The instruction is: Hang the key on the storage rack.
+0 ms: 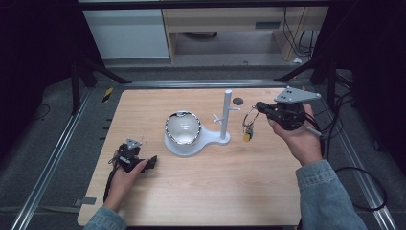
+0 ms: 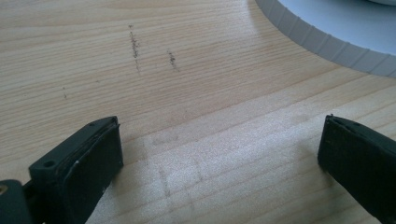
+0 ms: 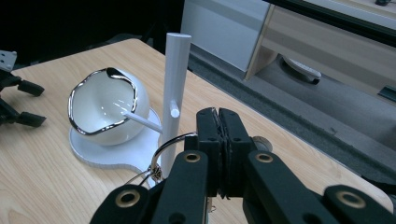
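Metal key ring [image 1: 251,116] is pinched in the right gripper [image 1: 259,107], jaws closed flat on its rim; ring hangs below the jaw tips, long axis near vertical, with keys and a yellow tag [image 1: 247,137] dangling toward the table [image 1: 201,191]. It sits in the air just right of the white stand [image 1: 227,115], level with the pegs, not touching. Right hand [image 1: 299,136] is raised, gripper pointing left toward the post. In the right gripper view the ring [image 3: 170,147] curls out left of the shut pads. Left gripper [image 1: 152,162] rests low near the table's left front, jaws wide apart, holding nothing, aimed at the stand's base [image 2: 327,35]. Bowl [image 1: 182,127] sits on that base.
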